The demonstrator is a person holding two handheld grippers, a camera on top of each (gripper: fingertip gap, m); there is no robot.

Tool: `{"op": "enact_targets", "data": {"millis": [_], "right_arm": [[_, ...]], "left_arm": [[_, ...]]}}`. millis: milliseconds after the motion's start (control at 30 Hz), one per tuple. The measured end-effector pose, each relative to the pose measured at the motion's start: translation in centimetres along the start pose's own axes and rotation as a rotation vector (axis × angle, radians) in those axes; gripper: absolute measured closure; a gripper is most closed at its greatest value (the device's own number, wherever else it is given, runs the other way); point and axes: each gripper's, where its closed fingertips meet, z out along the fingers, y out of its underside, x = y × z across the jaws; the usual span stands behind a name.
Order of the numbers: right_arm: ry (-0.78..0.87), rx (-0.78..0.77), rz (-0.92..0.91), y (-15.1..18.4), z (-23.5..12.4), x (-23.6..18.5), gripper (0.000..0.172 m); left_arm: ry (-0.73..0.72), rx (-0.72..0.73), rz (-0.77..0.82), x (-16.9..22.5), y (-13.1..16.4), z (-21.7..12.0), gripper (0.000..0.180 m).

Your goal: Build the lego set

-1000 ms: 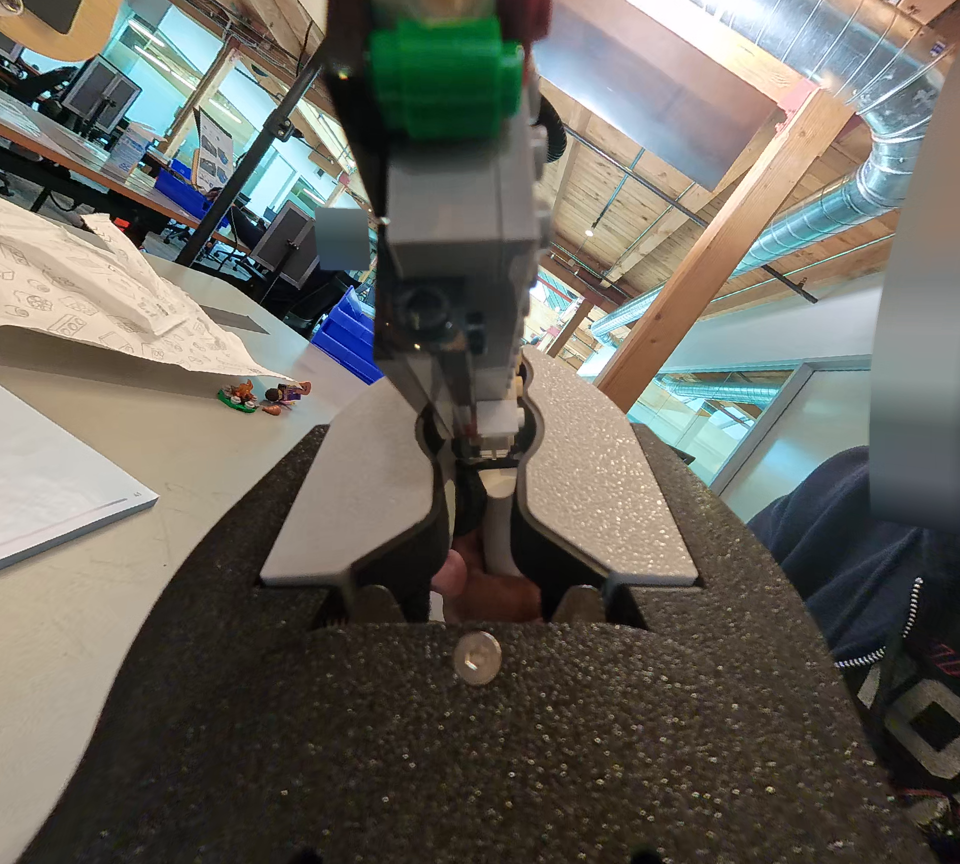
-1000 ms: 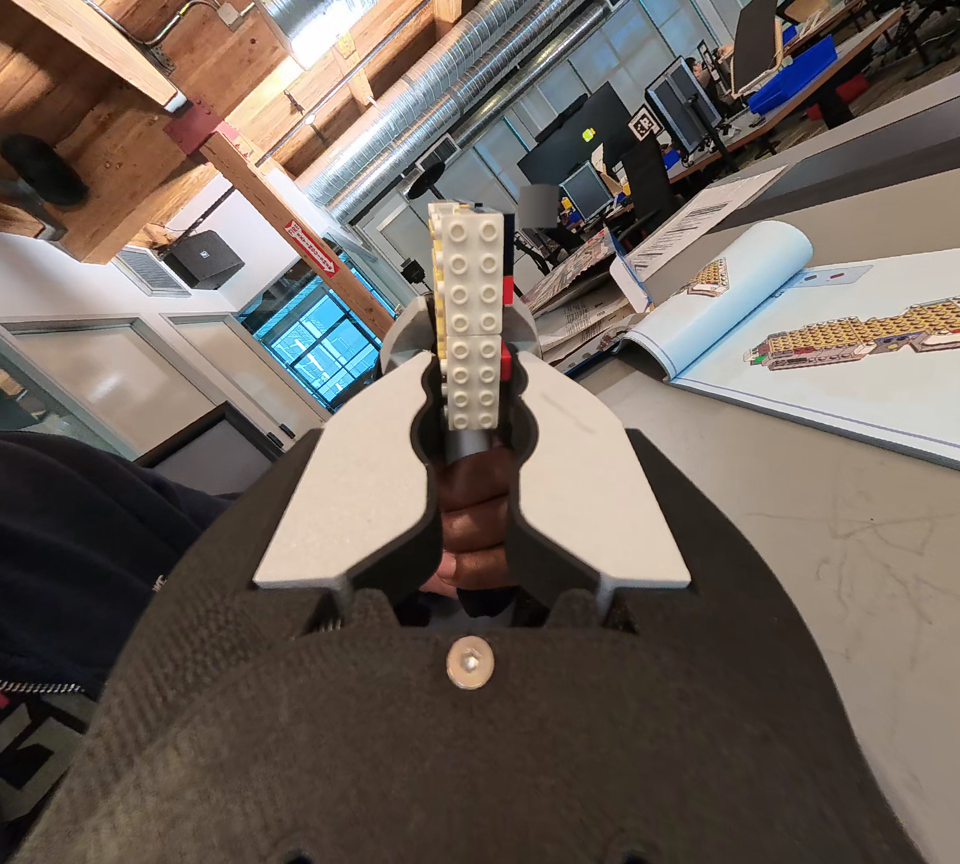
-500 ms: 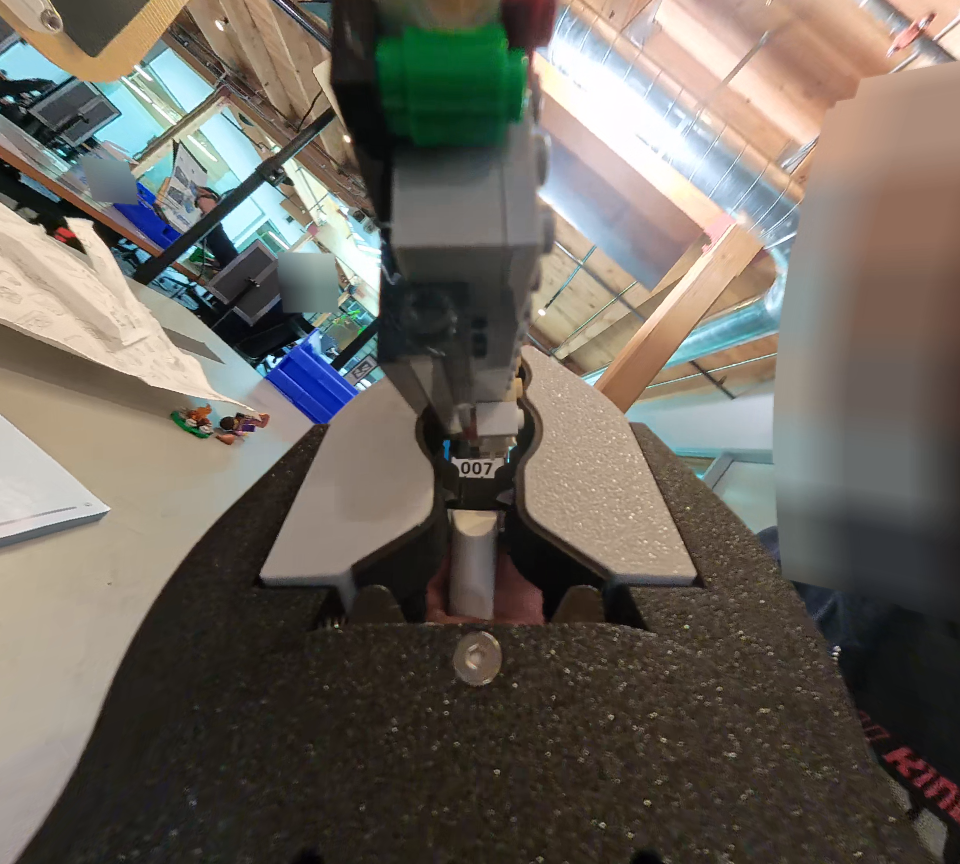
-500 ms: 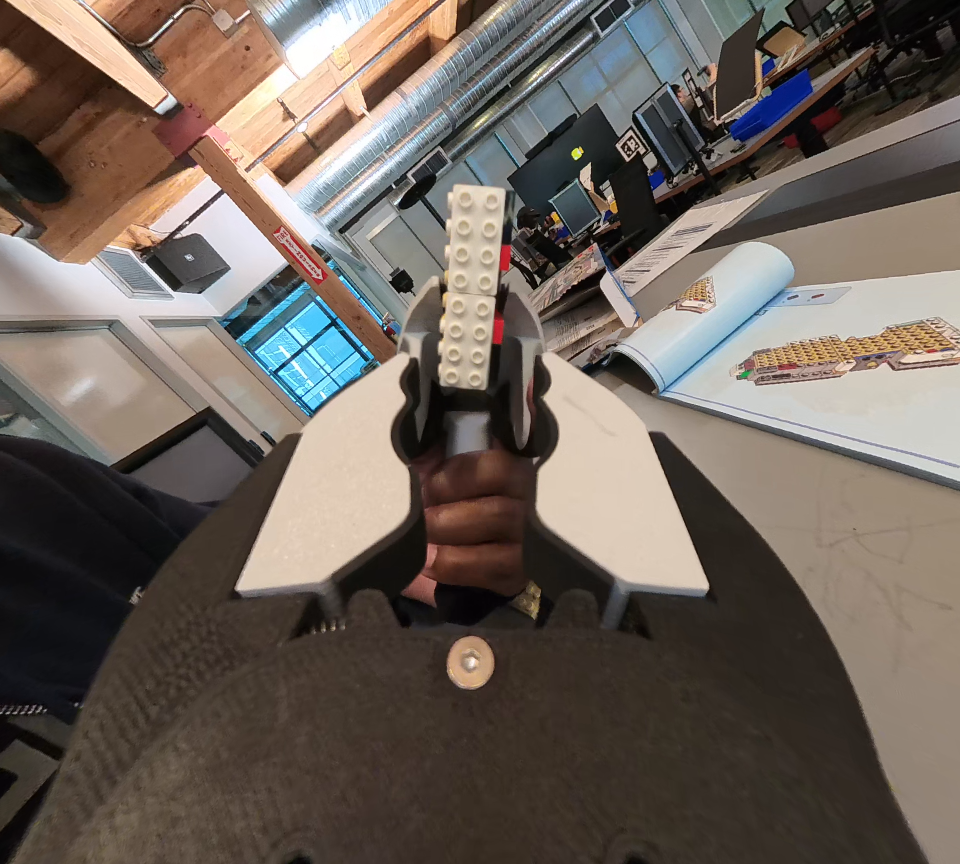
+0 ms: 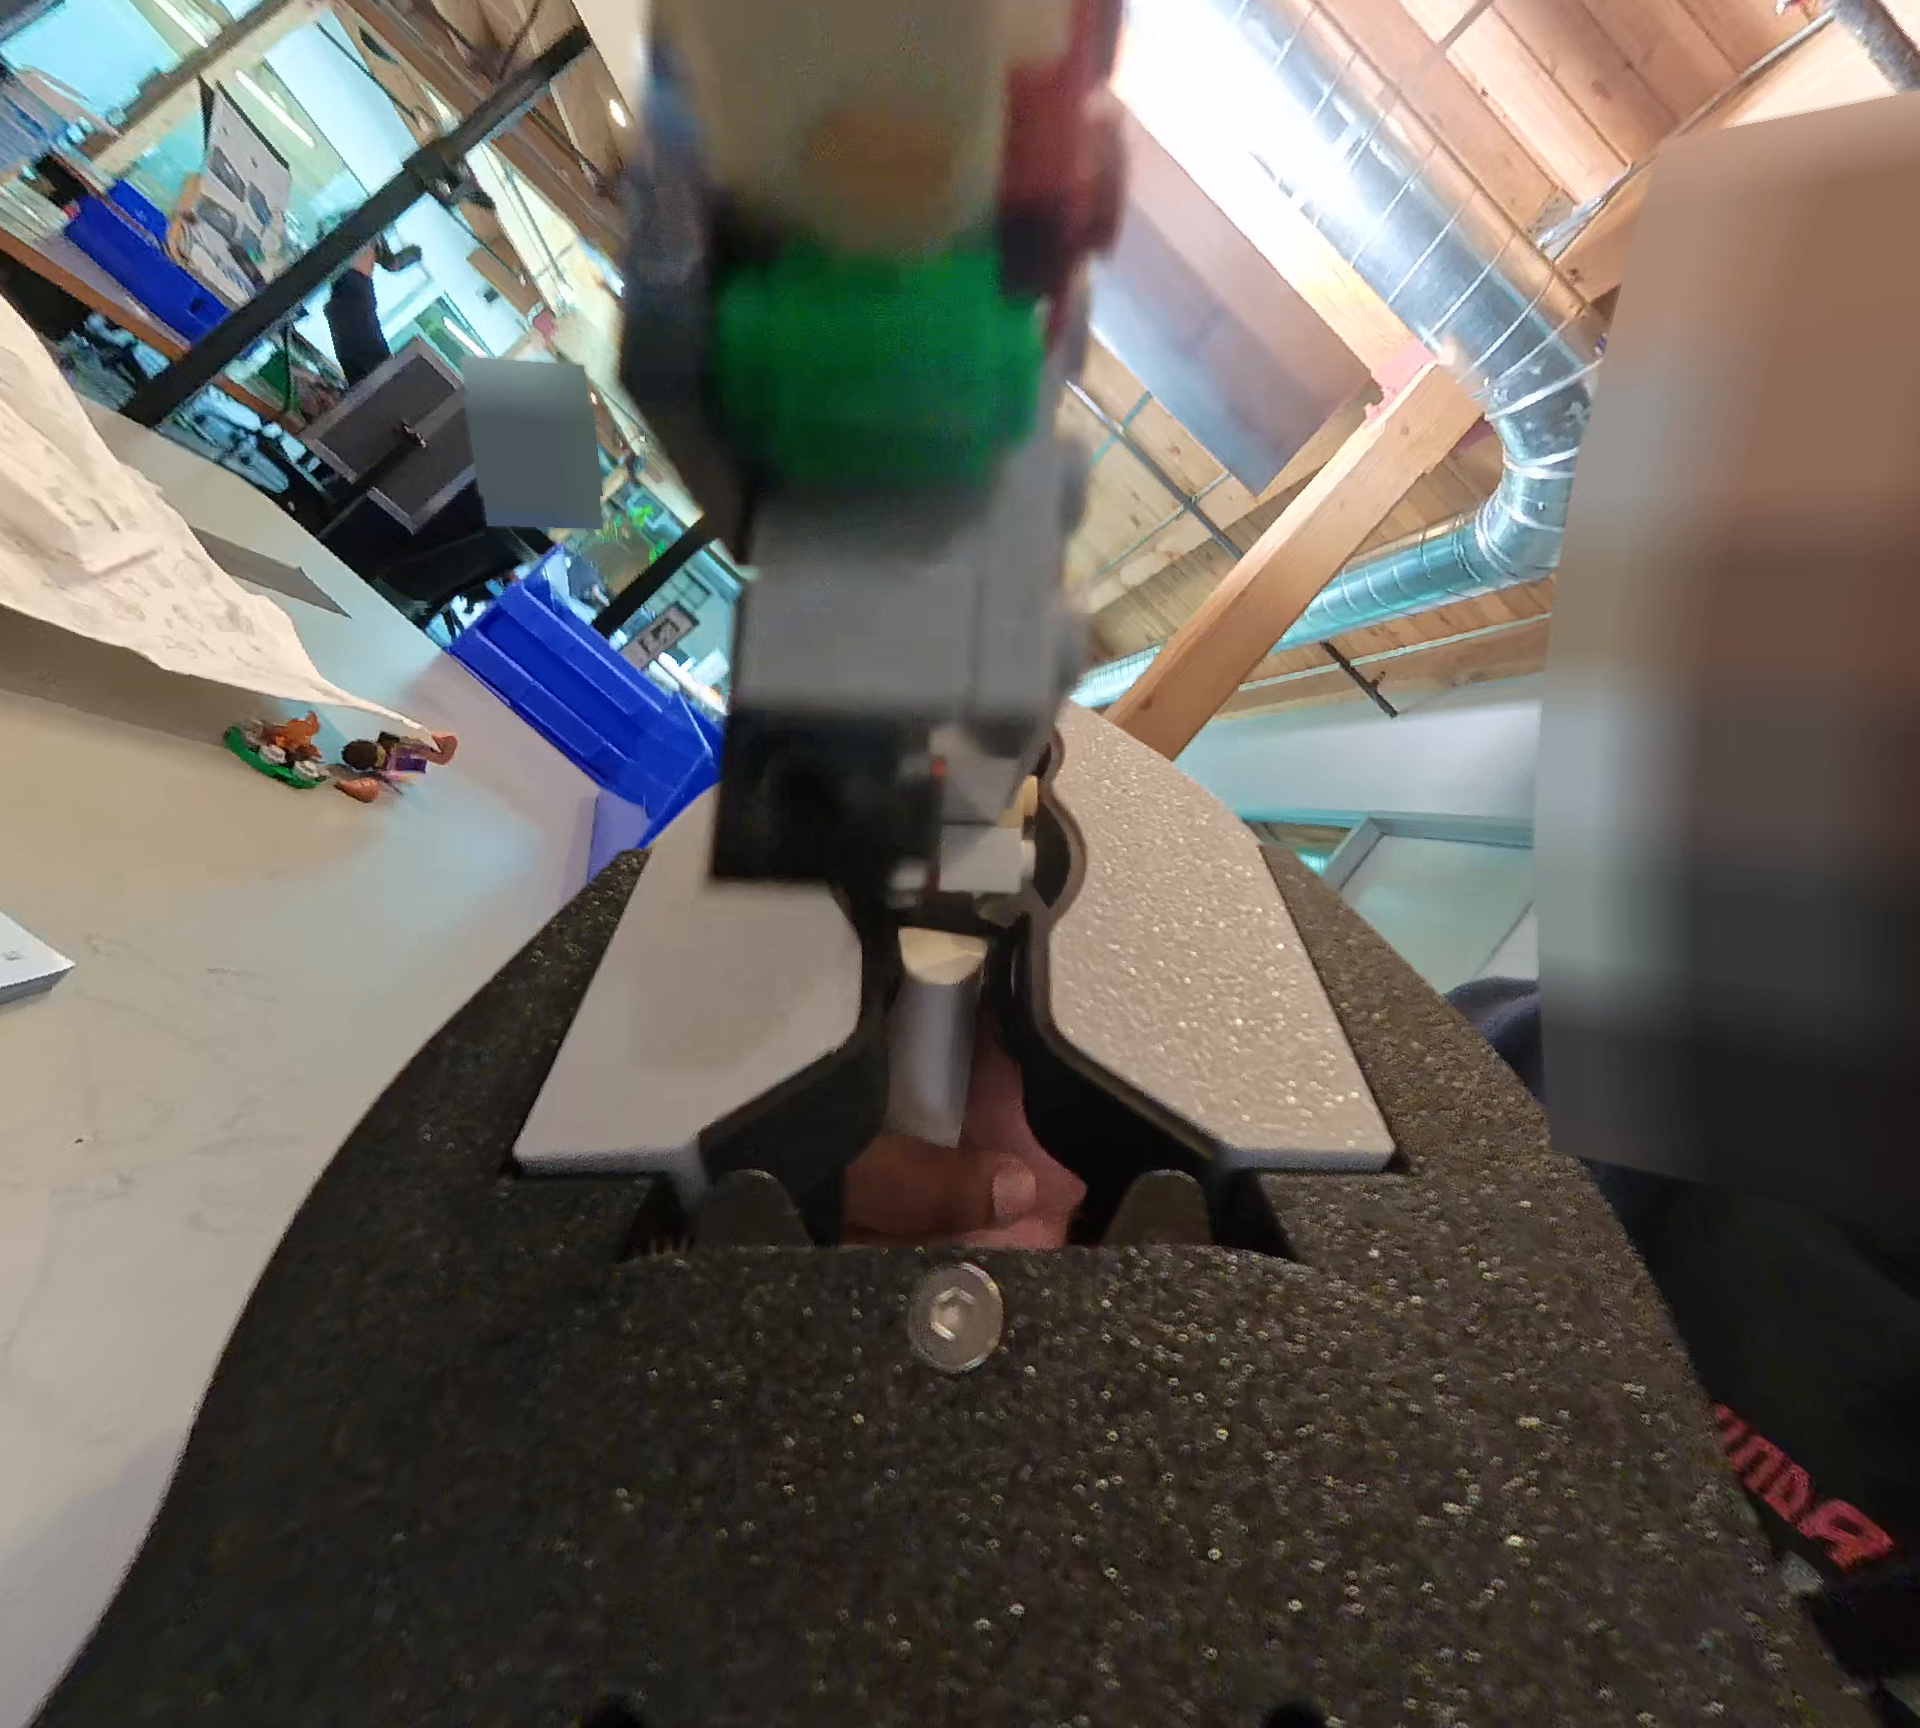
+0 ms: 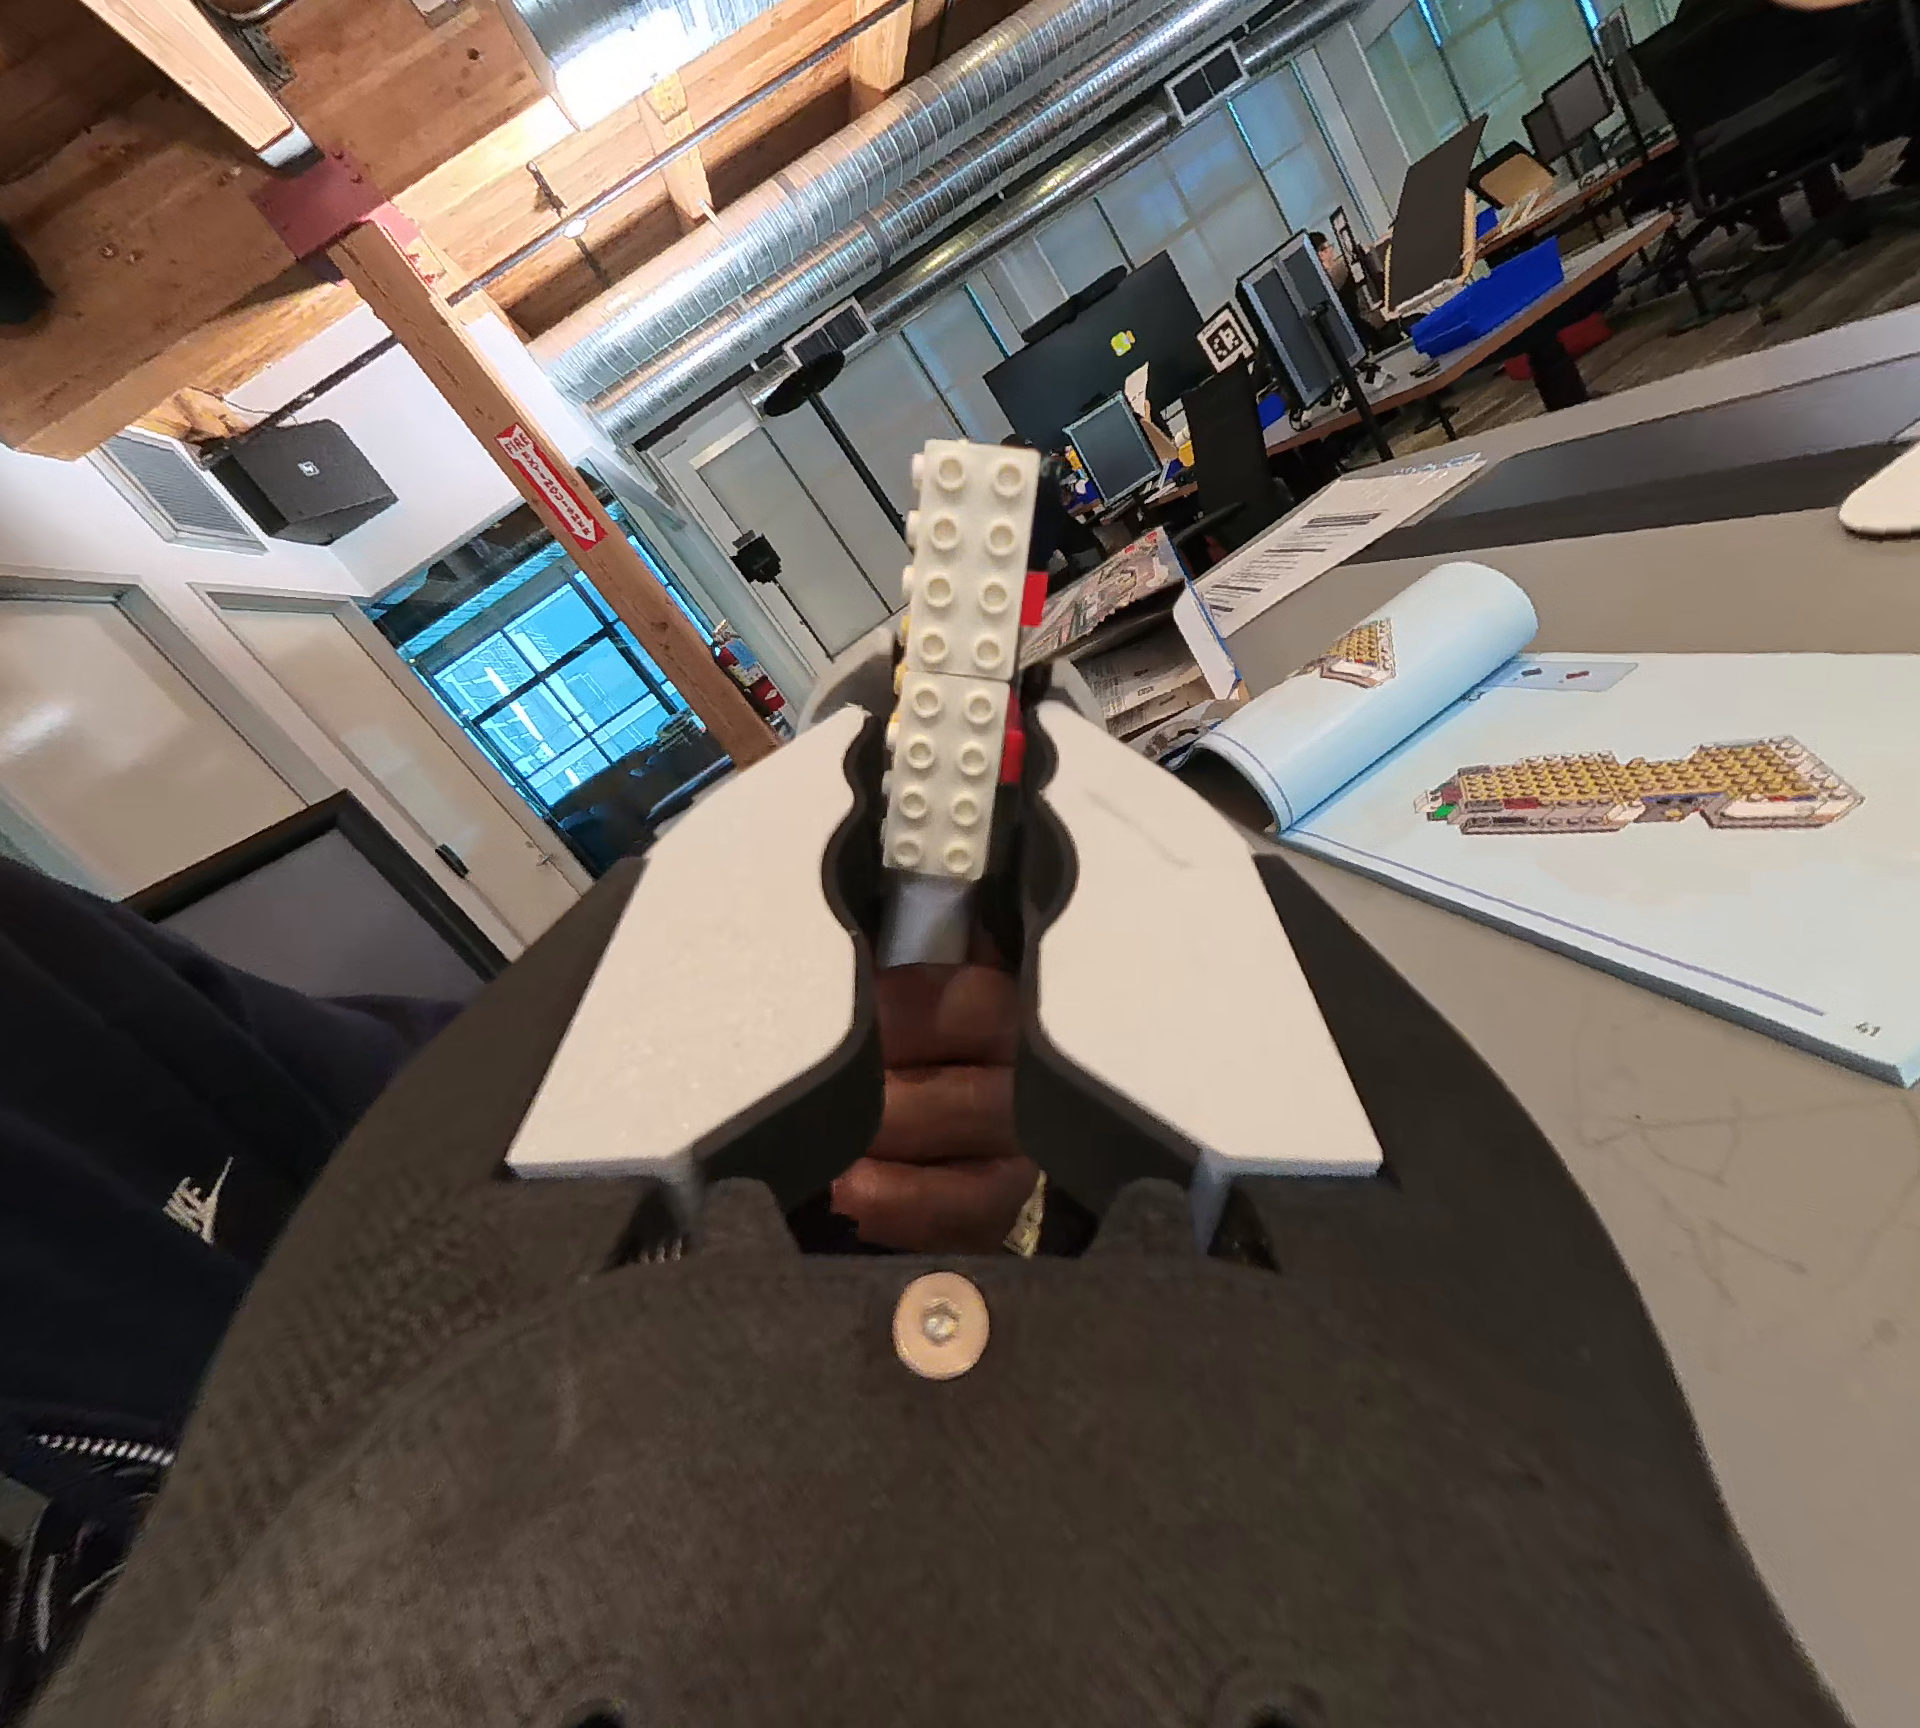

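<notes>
My left gripper (image 5: 914, 805) is shut on a brick assembly (image 5: 883, 629) that stands up out of the jaws. The assembly is grey at the base, with a green piece (image 5: 878, 359), a red piece and pale parts above, and it is blurred. My right gripper (image 6: 951, 728) is shut on a white studded brick stack (image 6: 971, 577) with red bits on its right side. The stack's lower half sits between the pads and its upper half sticks out beyond the fingertips. Both grippers are held up above the table. Neither view shows the other gripper.
In the left wrist view, the grey table (image 5: 208, 1003) carries a printed paper sheet (image 5: 114, 556) and small figures (image 5: 312, 753), with blue bins (image 5: 582, 670) behind it. In the right wrist view, an open instruction booklet (image 6: 1558, 847) lies on the table (image 6: 1662, 1263). A dark sleeve (image 6: 156, 1107) is at the left. Only a small space, under 4 cm, lies between the two pairs of fingers.
My right jaws opened around the white stack half a second ago and have come together on it again. The stack now leans slightly right. My left gripper kept its hold while its view swung.
</notes>
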Motion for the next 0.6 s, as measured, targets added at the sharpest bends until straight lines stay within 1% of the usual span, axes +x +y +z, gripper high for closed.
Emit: {"op": "enact_targets", "data": {"millis": [133, 200, 267, 333, 467, 533, 600], "right_arm": [[-0.006, -0.003, -0.071, -1.0, -0.2, -0.6, 0.148], [-0.01, -0.002, -0.079, -1.5, -0.5, -0.7, 0.148], [-0.015, 0.001, -0.082, -2.2, -0.8, -0.8, 0.148], [-0.012, -0.008, -0.096, -3.0, -1.3, -0.7, 0.148], [0.015, -0.06, -0.133, -4.2, -2.6, -0.2, 0.148], [0.021, -0.117, -0.15, -4.2, -2.8, 0.0, 0.148], [0.023, -0.175, -0.174, -4.0, -2.8, -0.1, 0.148]], "left_arm": [[-0.017, -0.102, 0.011, 0.1, 0.8, 0.4, 0.146], [-0.04, -0.149, 0.025, 0.1, 1.1, 0.2, 0.142], [-0.097, -0.248, 0.054, -0.3, 2.2, -0.4, 0.137], [-0.146, -0.358, 0.076, -0.4, 3.7, -1.5, 0.132], [-0.214, -0.559, 0.105, 0.4, 6.7, -5.0, 0.132], [-0.245, -0.616, 0.172, 1.0, 6.9, -6.4, 0.133], [-0.273, -0.644, 0.29, 1.5, 5.8, -6.8, 0.134]]}}
